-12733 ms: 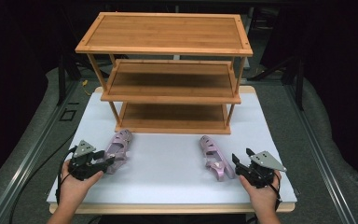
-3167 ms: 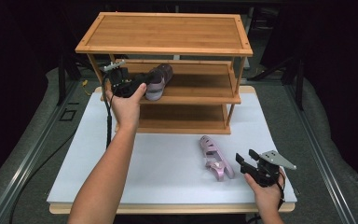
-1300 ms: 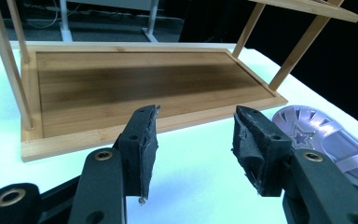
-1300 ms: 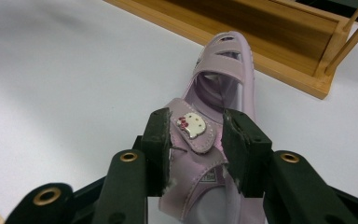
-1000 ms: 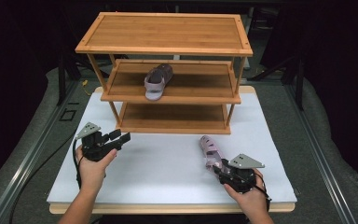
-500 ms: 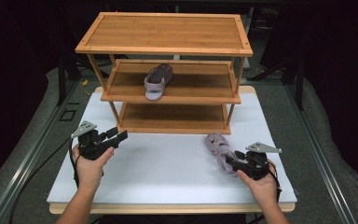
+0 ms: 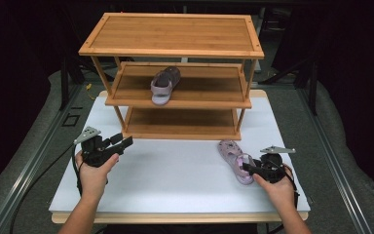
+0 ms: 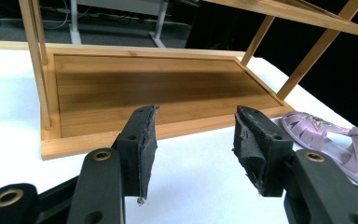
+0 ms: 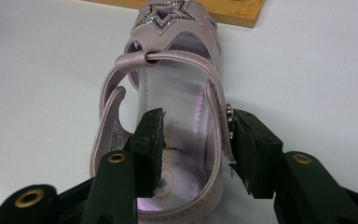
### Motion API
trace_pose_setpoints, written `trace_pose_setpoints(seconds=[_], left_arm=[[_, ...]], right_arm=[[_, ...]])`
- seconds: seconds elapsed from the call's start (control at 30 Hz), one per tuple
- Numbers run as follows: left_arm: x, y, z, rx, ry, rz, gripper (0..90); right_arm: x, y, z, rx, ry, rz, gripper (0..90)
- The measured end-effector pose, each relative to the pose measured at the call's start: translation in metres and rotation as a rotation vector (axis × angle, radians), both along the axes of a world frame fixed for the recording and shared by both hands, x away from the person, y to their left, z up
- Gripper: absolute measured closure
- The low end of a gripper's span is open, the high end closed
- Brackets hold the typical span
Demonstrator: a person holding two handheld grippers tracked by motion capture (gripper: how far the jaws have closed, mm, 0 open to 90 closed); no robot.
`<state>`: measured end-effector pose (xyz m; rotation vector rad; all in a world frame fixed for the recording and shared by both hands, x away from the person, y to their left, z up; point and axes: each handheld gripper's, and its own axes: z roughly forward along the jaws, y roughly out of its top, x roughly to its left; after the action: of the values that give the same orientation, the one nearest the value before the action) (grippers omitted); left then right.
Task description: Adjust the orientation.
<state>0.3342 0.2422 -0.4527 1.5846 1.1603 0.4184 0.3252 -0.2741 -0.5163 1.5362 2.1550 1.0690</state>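
The lilac sandal (image 9: 168,116) lies near the table's (image 7: 175,180) right edge; the right gripper (image 9: 193,144) straddles its buckle-side strap, jaws just closing, not yet pressing.

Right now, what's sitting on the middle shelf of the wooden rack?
One purple sandal lies on the rack's middle shelf, toward its left. The top shelf covers the back strip of it, so what's there cannot be seen.

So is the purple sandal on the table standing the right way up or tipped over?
Right way up. The sandal rests on its sole on the white table, insole and star strap facing up.
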Motion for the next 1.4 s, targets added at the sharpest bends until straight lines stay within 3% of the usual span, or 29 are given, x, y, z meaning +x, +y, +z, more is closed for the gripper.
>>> trace_pose_setpoints(seconds=[0.17, 0.33, 0.4, 0.5, 0.53, 0.57, 0.6, 0.63, 0.73, 0.77, 0.83, 0.93, 1.1, 1.13, 1.17, 1.23, 1.4], left_arm=[[0.001, 0.001, 0.0, -0.003, 0.001, 0.002, 48.6], [0.002, 0.0, -0.002, -0.002, 0.01, -0.001, 48.5], [0.002, 0.001, -0.003, -0.003, 0.015, -0.002, 48.4], [0.003, 0.001, -0.003, -0.002, 0.019, 0.0, 48.4], [0.003, 0.002, -0.003, -0.003, 0.02, 0.0, 48.4], [0.003, 0.002, -0.003, -0.003, 0.021, 0.0, 48.4], [0.003, 0.002, -0.004, -0.003, 0.023, 0.0, 48.3], [0.003, 0.002, -0.004, -0.004, 0.025, 0.0, 48.3], [0.004, 0.002, -0.005, -0.005, 0.029, -0.002, 48.3], [0.004, 0.003, -0.005, -0.003, 0.03, -0.002, 48.3], [0.004, 0.003, -0.005, -0.005, 0.032, -0.001, 48.3], [0.005, 0.004, -0.006, -0.008, 0.034, 0.001, 48.3], [0.005, 0.004, -0.006, -0.013, 0.039, 0.001, 48.2], [0.005, 0.004, -0.006, -0.012, 0.038, 0.001, 48.2], [0.005, 0.004, -0.006, -0.011, 0.039, 0.001, 48.2], [0.005, 0.004, -0.006, -0.012, 0.04, 0.001, 48.2], [0.005, 0.004, -0.006, -0.011, 0.04, -0.001, 48.2]], right_arm=[[0.003, -0.004, 0.011, -0.024, 0.018, 0.004, 55.4], [0.014, -0.005, 0.033, -0.114, 0.07, 0.03, 58.3], [0.021, -0.002, 0.043, -0.146, 0.137, 0.075, 58.4], [0.031, 0.007, 0.053, -0.25, 0.238, 0.126, 58.9], [0.038, 0.013, 0.056, -0.297, 0.294, 0.155, 59.4], [0.038, 0.013, 0.056, -0.297, 0.294, 0.155, 59.4], [0.041, 0.015, 0.056, -0.313, 0.328, 0.172, 60.1], [0.048, 0.021, 0.056, -0.377, 0.387, 0.176, 60.7], [0.055, 0.026, 0.055, -0.428, 0.436, 0.184, 62.7], [0.059, 0.028, 0.054, -0.466, 0.456, 0.181, 64.1], [0.065, 0.029, 0.054, -0.445, 0.504, 0.207, 67.0], [0.073, 0.035, 0.052, -0.502, 0.539, 0.21, 72.0], [0.078, 0.036, 0.048, -0.501, 0.575, 0.214, 74.3], [0.08, 0.035, 0.049, -0.494, 0.604, 0.223, 75.5], [0.08, 0.035, 0.046, -0.475, 0.59, 0.221, 76.9], [0.08, 0.034, 0.045, -0.489, 0.589, 0.216, 77.0], [0.082, 0.035, 0.042, -0.485, 0.612, 0.221, 77.5]])
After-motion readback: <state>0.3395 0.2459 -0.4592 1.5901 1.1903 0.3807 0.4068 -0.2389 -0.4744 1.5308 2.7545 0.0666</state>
